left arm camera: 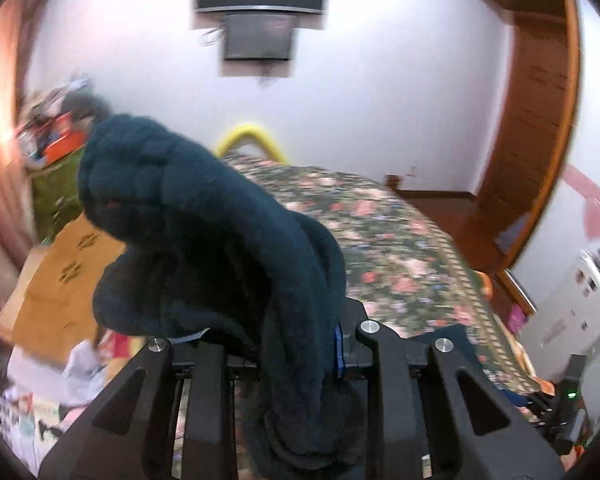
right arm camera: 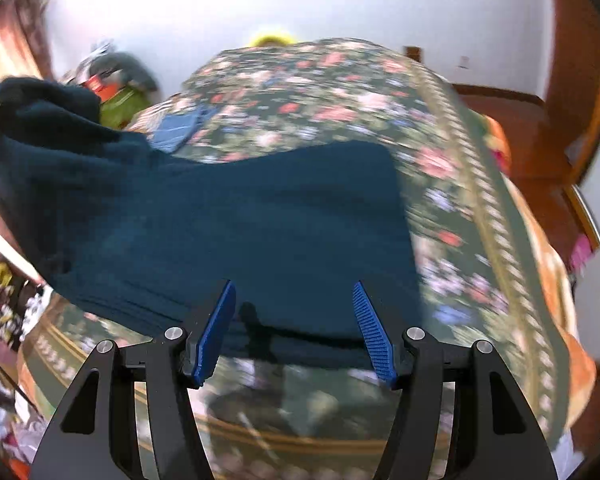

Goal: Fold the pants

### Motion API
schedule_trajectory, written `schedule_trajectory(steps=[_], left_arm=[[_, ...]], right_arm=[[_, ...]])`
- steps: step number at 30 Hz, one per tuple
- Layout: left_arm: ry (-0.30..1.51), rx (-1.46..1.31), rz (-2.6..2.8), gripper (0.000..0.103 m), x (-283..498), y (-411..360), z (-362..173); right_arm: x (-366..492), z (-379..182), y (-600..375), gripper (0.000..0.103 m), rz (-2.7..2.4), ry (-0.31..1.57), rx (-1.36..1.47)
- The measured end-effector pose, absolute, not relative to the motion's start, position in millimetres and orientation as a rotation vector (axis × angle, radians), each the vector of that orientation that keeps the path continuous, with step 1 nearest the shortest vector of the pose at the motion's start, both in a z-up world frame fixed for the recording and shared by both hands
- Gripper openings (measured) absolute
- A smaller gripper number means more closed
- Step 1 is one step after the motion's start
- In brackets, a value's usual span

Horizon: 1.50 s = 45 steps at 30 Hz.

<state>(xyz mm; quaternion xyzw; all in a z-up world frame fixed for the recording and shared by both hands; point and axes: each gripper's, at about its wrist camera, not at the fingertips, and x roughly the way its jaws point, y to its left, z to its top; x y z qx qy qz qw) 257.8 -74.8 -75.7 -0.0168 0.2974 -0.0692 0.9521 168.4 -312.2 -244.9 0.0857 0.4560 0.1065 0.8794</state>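
Teal pants point(right arm camera: 228, 216), one pair, clamped in left claw point(left arm camera: 300, 352); right claw point(right arm camera: 296, 320) apart over one floral bedspread point(right arm camera: 460, 168)

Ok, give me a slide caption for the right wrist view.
Right gripper, jaws open, hovering above dark teal pants spread across a floral bedspread.

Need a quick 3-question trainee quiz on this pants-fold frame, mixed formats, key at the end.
1. True or false: the right gripper is shut on the pants.
2. Which gripper holds bunched dark teal fabric lifted off the bed? A) left B) right C) neither
3. Fill in: the flat part of the pants lies on a ____-patterned bedspread.

Key:
1. False; its jaws stand open, blue pads apart.
2. A; the left gripper is clamped on the fabric.
3. floral
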Motion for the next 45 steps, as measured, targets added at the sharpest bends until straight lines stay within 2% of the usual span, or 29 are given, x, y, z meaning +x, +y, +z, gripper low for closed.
schedule_trajectory(steps=[7,18,23,24,25,27,30,38,45], left_arm=[[0.695,0.075,-0.355,0.023,278.6,-188.7,-99.5],[1.069,0.278,-0.577,0.023,297.4,-318.9,-208.1],[1.133,0.418,-0.587,0.033,289.3,-331.2,-239.1],[1.133,0.435,-0.599,0.044,286.6,-333.4,-240.3],[1.145,0.425,-0.626,0.068,286.0,-338.0,-241.1],[1.198,0.342,-0.720,0.096,280.6,-333.7,-240.6],[1.208,0.290,-0.728,0.096,278.6,-323.2,-228.9],[1.049,0.254,-0.512,0.096,312.9,-238.8,-182.2],[0.989,0.296,-0.213,0.096,377.4,-165.4,-189.8]], right_arm=[[159.1,-261.8,-324.1,0.060,0.207,0.982,0.162],[142.7,-279.9,-352.6,0.060,0.198,1.011,0.304],[139.1,-277.4,-354.4,0.060,0.199,1.002,0.306],[139.1,-277.0,-354.2,0.060,0.200,1.001,0.310],[139.2,-277.1,-353.8,0.060,0.202,1.001,0.312],[138.8,-277.2,-351.4,0.060,0.208,1.005,0.316],[137.9,-276.0,-347.8,0.060,0.220,1.001,0.316],[131.9,-263.7,-339.8,0.060,0.236,0.980,0.308],[139.2,-256.5,-332.7,0.060,0.249,0.968,0.304]])
